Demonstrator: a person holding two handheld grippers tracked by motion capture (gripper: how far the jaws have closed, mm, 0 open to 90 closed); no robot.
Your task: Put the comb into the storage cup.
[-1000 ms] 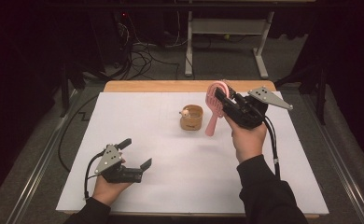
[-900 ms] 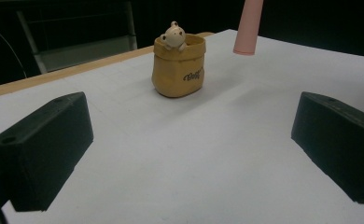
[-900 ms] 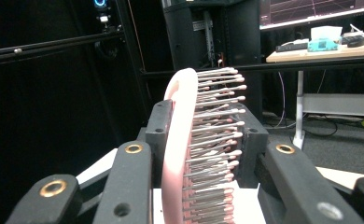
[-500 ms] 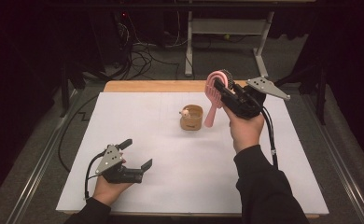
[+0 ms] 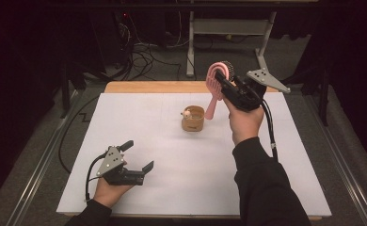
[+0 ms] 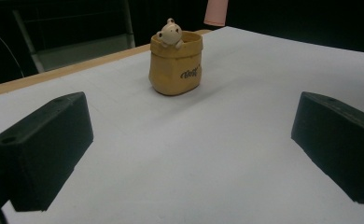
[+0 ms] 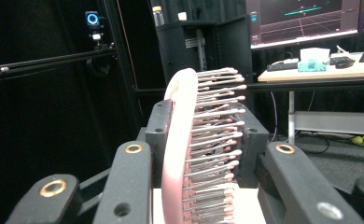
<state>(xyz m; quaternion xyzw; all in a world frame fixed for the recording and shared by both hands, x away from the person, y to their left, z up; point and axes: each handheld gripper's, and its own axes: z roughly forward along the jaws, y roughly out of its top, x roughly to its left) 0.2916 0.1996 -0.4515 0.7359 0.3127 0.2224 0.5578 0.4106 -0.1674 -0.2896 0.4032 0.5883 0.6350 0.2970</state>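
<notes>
My right gripper (image 5: 225, 81) is shut on a pink hairbrush (image 5: 215, 89) and holds it above the table's far right, the handle hanging down toward a small tan sack-shaped cup (image 5: 193, 118). Seen from the right gripper, the hairbrush head (image 7: 180, 154) stands clamped between the jaws, bristles pointing right. The tan cup (image 6: 176, 63) has a little bear figure at its rim and stands upright on the white table cover (image 5: 172, 183). Down at the near left, my left gripper (image 5: 137, 157) rests low on the cover, open with nothing in it; its jaws frame the cup from a distance.
A wooden table edge (image 5: 153, 86) shows beyond the white cover. Cables (image 5: 144, 56) and a metal desk frame (image 5: 228, 28) lie on the floor behind. Rails (image 5: 40, 160) run along both sides of the table.
My right gripper has carried the hairbrush up and a little toward the far side, so the brush now hangs higher by the cup. The left gripper has stayed put.
</notes>
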